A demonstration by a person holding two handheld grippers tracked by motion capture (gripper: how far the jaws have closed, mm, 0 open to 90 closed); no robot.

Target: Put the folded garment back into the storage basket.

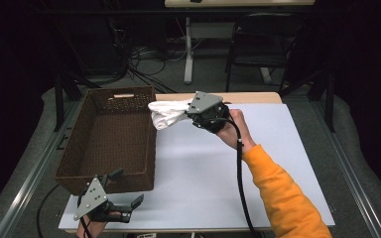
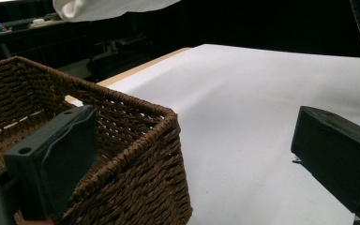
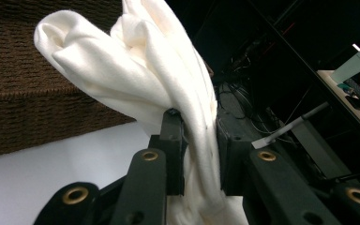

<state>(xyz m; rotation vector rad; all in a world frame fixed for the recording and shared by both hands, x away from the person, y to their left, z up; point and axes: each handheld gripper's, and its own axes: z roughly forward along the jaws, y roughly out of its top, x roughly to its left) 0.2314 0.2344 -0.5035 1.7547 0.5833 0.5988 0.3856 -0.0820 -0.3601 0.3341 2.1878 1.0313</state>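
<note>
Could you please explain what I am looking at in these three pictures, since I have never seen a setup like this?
A person sits at a table and works with two hand-held tools, each ending in a two-jaw gripper. The wide picture comes from a fixed camera above the table. The other two come from small cameras mounted on the tools, looking along their black jaws.

The right gripper is held up over the table near the far corner of a brown wicker basket. Its own camera shows the jaws pinched on a bunched white cloth, which hangs out toward the basket.

The left gripper sits low at the near corner of the basket. Its jaws stand wide apart, with that corner and bare table between them.

On the table are a white sheet and the basket, which looks empty.
</note>
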